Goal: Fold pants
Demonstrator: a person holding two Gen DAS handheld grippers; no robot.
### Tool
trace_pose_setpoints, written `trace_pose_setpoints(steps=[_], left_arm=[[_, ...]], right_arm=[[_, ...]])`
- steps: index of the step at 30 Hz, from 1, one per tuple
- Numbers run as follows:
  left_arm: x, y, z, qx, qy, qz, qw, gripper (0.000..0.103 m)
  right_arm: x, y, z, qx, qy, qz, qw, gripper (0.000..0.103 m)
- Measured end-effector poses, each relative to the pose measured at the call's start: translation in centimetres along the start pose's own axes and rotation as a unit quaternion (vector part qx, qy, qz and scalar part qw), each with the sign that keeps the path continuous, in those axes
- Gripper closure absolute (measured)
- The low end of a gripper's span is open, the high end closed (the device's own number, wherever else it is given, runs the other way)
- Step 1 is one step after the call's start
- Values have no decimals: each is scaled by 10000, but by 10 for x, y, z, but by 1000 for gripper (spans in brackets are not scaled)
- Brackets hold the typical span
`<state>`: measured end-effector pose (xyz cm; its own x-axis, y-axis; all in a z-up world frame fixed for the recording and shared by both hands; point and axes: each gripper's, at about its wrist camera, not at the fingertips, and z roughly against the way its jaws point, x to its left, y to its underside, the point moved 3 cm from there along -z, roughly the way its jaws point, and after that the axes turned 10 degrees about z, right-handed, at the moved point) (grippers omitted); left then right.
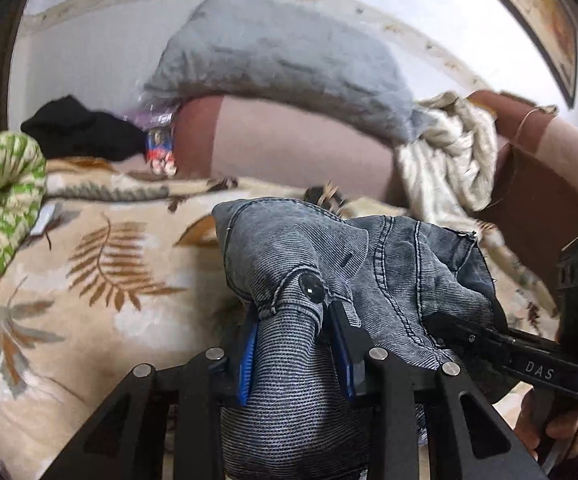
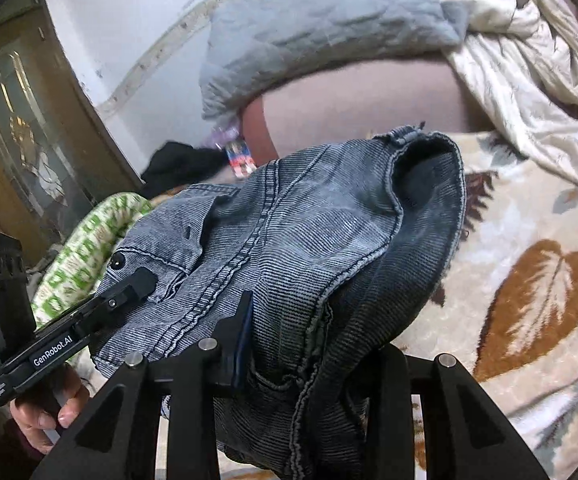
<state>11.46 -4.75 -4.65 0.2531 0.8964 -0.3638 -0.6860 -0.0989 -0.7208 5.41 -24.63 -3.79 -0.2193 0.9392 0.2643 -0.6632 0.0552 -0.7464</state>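
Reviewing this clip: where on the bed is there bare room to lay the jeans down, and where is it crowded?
Free: the leaf-print blanket between the green patterned roll and the jeans, and the stretch right of the jeans in the right wrist view. Crowded: the far edge, with black clothing, grey pillow and cream cloth.

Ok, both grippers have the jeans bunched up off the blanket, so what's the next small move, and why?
Probably draw the two grippers apart to stretch the waistband flat. The left gripper is clamped on the jeans beside the button, and the right gripper holds the waist close by. The denim between them sags in folds above the leaf-print blanket, so no clean fold line shows.
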Motion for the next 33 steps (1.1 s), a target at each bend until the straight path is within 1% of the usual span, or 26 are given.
trace_pose_setpoints(steps=[2,4,5,6,7,9,10,12,13,15,16,17,19,21,22,24,27,30,33], left_arm=[[3,8,-15,238,-170,44,9996,69],[5,15,-24,318,-336,32,9989,65],[6,18,-26,329,-467,-20,9984,59],[5,20,-27,326,-577,-76,9978,52],[4,21,-26,297,-723,-184,9968,47],[1,21,-21,166,-958,-351,9946,35],[0,21,-17,79,-1128,-457,9925,31],[-2,20,-7,-64,-1231,-532,9909,23],[-3,19,1,-166,-1314,-558,9896,20],[-5,17,16,-309,-1451,-624,9870,7],[-8,19,29,-450,-1557,-710,9842,5],[-10,22,40,-600,-1649,-814,9811,3],[-15,24,58,-828,-1766,-995,9757,1],[-21,28,78,-983,-1839,-1114,9717,0],[-24,30,88,-1058,-1849,-1144,9703,0],[-26,34,105,-1185,-1901,-1149,9678,0],[-29,42,128,-1216,-1893,-978,9694,0],[-30,49,145,-1250,-1793,-819,9724,0],[-34,53,155,-1284,-1758,-809,9727,0]], right_arm=[[-5,5,-14,175,119,37,9998,67],[-14,14,-31,445,218,-37,9988,67],[-19,20,-40,665,244,-105,9974,64],[-24,24,-43,742,260,-213,9967,57],[-27,26,-43,751,242,-314,9964,52],[-35,29,-40,844,200,-628,9943,44],[-38,29,-36,871,205,-745,9932,43],[-43,28,-22,833,235,-874,9924,43],[-44,28,-11,770,294,-875,9927,43],[-41,30,9,626,442,-777,9940,42],[-37,29,24,457,630,-589,9952,42],[-31,26,37,267,839,-359,9955,41],[-20,26,62,-109,1125,27,9936,37],[-7,28,84,-507,1287,256,9901,27],[-1,33,98,-754,1330,292,9878,26],[9,41,117,-1016,1417,341,9841,26],[23,51,135,-1188,1676,540,9772,26],[45,60,151,-1410,1937,1009,9656,26],[66,63,161,-1708,1987,1388,9550,25]])
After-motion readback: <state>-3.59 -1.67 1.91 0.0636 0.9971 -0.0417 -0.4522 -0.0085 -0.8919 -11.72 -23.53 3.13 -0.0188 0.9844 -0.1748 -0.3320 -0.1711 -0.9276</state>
